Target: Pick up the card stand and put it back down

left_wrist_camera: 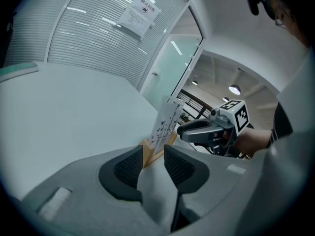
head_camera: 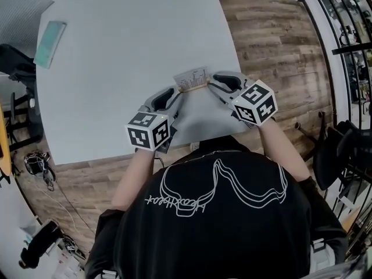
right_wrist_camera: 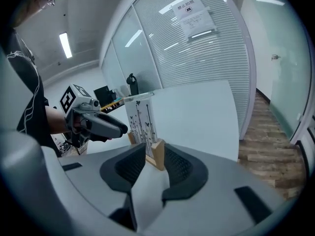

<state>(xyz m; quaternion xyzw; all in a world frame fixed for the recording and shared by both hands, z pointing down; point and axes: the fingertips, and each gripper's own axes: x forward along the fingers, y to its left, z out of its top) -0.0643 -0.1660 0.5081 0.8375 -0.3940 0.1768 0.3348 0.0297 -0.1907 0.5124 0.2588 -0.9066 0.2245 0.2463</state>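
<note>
My left tongs (left_wrist_camera: pixel 153 154) and right tongs (right_wrist_camera: pixel 155 154) both stand wide open. Each straddles one end of the card stand (head_camera: pixel 192 86) without pinching it. The stand sits on the worktop (head_camera: pixel 128 51) close to its near edge, with broad bare surface beyond it and wood floor (head_camera: pixel 273 45) past the right edge. Its card (right_wrist_camera: pixel 140 119) shows dark stems and butterflies. A notice (right_wrist_camera: pixel 196 14) on the glass wall is too small to read.
</note>
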